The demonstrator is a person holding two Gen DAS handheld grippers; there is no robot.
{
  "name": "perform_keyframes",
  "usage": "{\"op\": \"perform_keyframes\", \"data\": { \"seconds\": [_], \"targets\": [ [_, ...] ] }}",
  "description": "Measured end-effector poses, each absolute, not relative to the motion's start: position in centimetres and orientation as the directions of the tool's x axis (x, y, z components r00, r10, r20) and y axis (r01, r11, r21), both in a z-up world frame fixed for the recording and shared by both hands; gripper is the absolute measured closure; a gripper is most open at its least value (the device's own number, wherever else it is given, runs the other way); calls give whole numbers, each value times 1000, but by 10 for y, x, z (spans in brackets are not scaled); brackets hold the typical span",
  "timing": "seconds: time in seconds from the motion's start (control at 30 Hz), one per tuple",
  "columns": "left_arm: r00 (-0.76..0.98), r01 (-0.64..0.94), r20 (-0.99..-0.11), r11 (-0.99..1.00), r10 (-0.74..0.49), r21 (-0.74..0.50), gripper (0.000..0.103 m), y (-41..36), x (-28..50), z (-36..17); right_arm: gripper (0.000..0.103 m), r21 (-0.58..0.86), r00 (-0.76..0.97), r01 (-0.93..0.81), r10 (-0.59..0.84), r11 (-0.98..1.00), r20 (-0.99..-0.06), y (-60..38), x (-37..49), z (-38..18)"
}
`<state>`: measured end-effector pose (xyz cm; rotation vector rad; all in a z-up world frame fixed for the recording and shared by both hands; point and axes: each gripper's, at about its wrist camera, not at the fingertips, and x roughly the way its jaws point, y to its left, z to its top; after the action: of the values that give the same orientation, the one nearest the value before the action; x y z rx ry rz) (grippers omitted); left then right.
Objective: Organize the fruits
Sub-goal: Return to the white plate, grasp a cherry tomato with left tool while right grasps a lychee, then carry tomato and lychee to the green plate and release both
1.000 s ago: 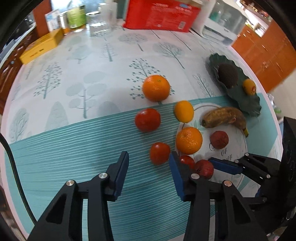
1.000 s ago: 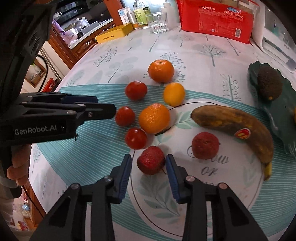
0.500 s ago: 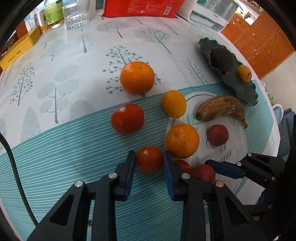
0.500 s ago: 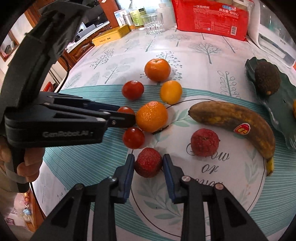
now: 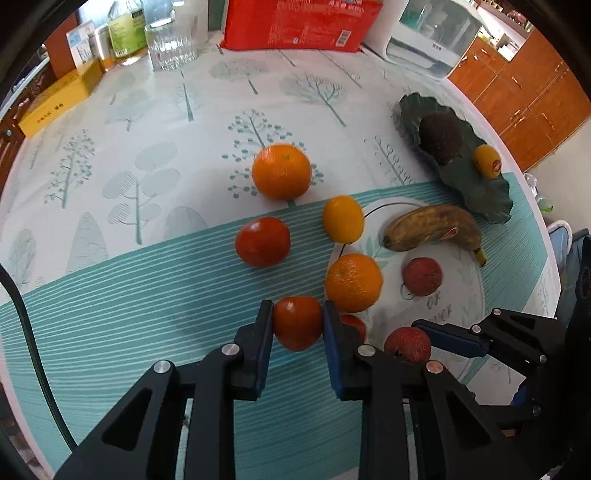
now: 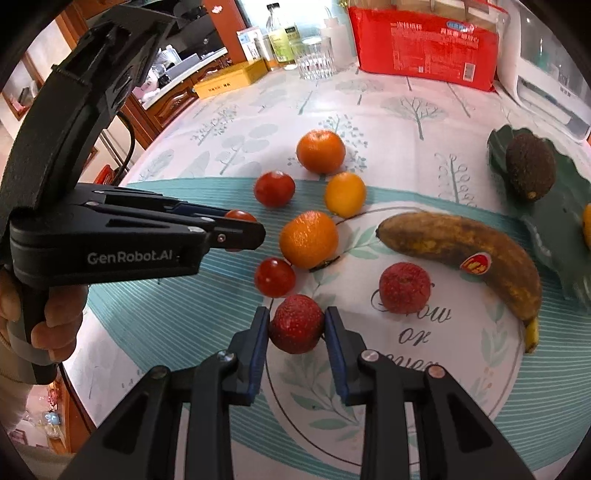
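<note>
Both grippers' jaws have now closed on tomato and lychee.

Left wrist view: sits low behind the left gripper, looks forward and down along its fingers across the table toward the far red package; very close to the nearest fruit.

Right wrist view: same low stance behind the right gripper, facing the same far edge, set a little further right.

Shared ground: banana, the oranges, the green dish. Each view catches the other gripper at its edge.
</note>
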<state>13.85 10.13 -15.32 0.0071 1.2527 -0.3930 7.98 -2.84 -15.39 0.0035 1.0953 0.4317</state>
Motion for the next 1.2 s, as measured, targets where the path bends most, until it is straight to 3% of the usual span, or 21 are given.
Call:
{"op": "perform_keyframes", "data": {
  "seconds": [0.27, 0.67, 1.2],
  "targets": [
    [330, 313, -899, 932, -288, -183, 79, 74, 121, -97, 73, 208, 449, -335, 350, 919, -822, -58, 69, -110],
    [393, 407, -854, 897, -340, -170, 79, -27, 105, -31, 73, 183, 560, -274, 312, 944, -768, -141, 51, -50],
    [417, 391, -846, 906, -333, -164, 79, -136, 166, -25, 73, 160, 600, -74, 172, 984, -782, -274, 119, -38]
  ]
}}
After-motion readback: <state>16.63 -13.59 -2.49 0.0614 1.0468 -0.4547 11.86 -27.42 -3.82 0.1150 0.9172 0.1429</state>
